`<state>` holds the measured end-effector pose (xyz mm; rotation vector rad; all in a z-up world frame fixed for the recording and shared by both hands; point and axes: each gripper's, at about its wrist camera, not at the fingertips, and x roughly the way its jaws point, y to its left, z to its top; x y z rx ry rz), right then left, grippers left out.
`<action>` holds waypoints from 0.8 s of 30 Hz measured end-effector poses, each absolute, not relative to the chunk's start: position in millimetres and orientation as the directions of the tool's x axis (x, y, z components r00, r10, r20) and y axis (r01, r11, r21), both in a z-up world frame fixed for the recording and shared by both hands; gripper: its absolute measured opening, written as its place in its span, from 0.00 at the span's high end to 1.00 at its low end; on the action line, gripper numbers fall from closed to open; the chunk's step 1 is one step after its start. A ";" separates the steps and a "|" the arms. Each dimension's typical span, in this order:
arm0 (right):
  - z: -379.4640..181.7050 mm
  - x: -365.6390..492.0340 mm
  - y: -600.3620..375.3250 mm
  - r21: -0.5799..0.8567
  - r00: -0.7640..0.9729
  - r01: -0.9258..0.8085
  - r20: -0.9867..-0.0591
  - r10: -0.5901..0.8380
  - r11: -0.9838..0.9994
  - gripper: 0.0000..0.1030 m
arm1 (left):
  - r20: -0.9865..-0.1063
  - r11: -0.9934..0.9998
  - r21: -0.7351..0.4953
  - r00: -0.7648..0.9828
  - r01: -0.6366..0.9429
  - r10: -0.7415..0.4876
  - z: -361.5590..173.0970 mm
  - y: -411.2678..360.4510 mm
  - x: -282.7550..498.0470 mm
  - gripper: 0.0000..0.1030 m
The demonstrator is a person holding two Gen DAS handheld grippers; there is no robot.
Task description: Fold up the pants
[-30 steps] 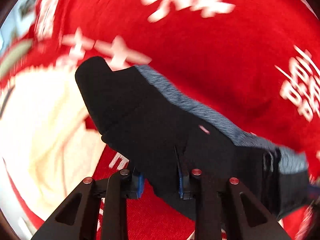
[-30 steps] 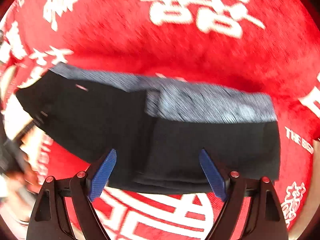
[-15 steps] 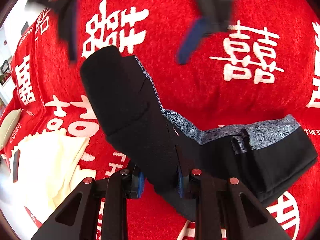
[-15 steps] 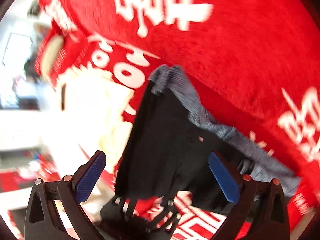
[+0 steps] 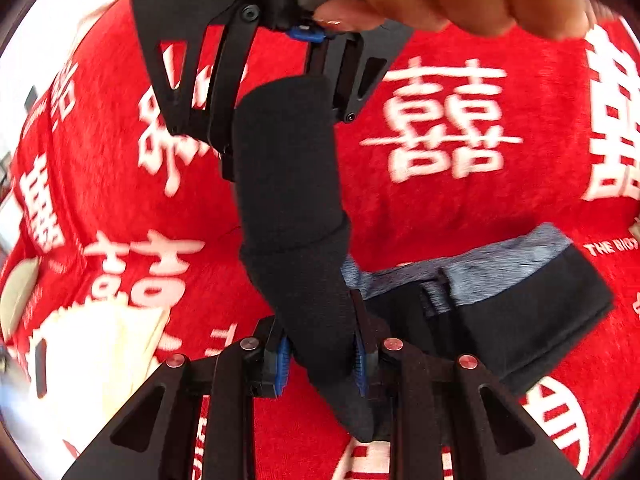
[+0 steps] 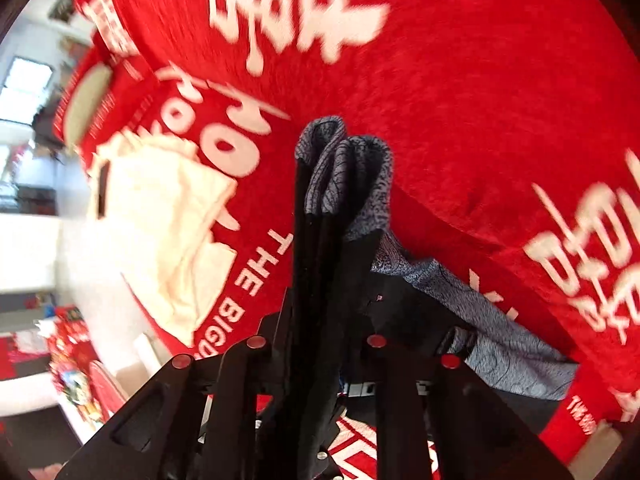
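A home room: a red blanket [image 6: 480, 100] with white wedding characters, a window [image 6: 28, 76] behind.

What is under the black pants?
Under the black pants lies a red blanket with white characters. A cream cloth lies beside them. Both claws, left and right, pinch the pants. What the folds cover is hidden.

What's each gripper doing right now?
Left gripper: shut on the black pants.
Right gripper: shut on the pants too.
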<state>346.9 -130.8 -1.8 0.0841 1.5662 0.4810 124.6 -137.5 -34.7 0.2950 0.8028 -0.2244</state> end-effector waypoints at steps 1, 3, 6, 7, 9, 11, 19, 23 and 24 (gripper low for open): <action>4.2 342.7 -143.0 0.375 -0.049 -0.223 -0.926 0.374 0.900 0.83 | -0.729 0.928 0.178 0.678 0.326 -0.098 -30.5 -144.2 121.2 0.74; 16.1 331.4 -173.7 0.437 -0.006 -0.177 -0.896 0.443 0.882 0.83 | -0.722 0.910 0.187 0.680 0.371 -0.129 -22.5 -160.9 113.3 0.74; 26.2 313.3 -223.0 0.523 0.061 -0.112 -0.845 0.531 0.845 0.83 | -0.719 0.869 0.208 0.672 0.449 -0.176 -14.2 -194.0 99.9 0.74; 26.7 305.7 -239.0 0.542 0.084 -0.100 -0.831 0.550 0.834 0.83 | -0.721 0.860 0.208 0.667 0.467 -0.188 -13.0 -202.1 97.6 0.74; 28.1 288.5 -273.8 0.572 0.130 -0.072 -0.807 0.576 0.817 0.83 | -0.735 0.834 0.199 0.642 0.515 -0.220 -12.4 -224.4 91.0 0.74; 22.4 269.2 -313.7 0.604 0.171 -0.023 -0.783 0.598 0.797 0.83 | -0.752 0.808 0.197 0.615 0.555 -0.239 -16.2 -247.5 84.6 0.74; -41.7 216.1 -415.1 0.609 0.228 0.101 -0.784 0.578 0.786 0.84 | -0.850 0.721 0.241 0.499 0.650 -0.166 -79.4 -336.0 64.5 0.74; -90.5 202.5 -456.6 0.625 0.233 0.204 -0.779 0.582 0.754 0.86 | -0.860 0.698 0.287 0.497 0.656 -0.113 -105.6 -369.0 57.1 0.74; -95.5 199.2 -462.9 0.637 0.241 0.215 -0.769 0.592 0.740 0.86 | -0.857 0.691 0.300 0.504 0.658 -0.107 -107.7 -373.8 54.6 0.74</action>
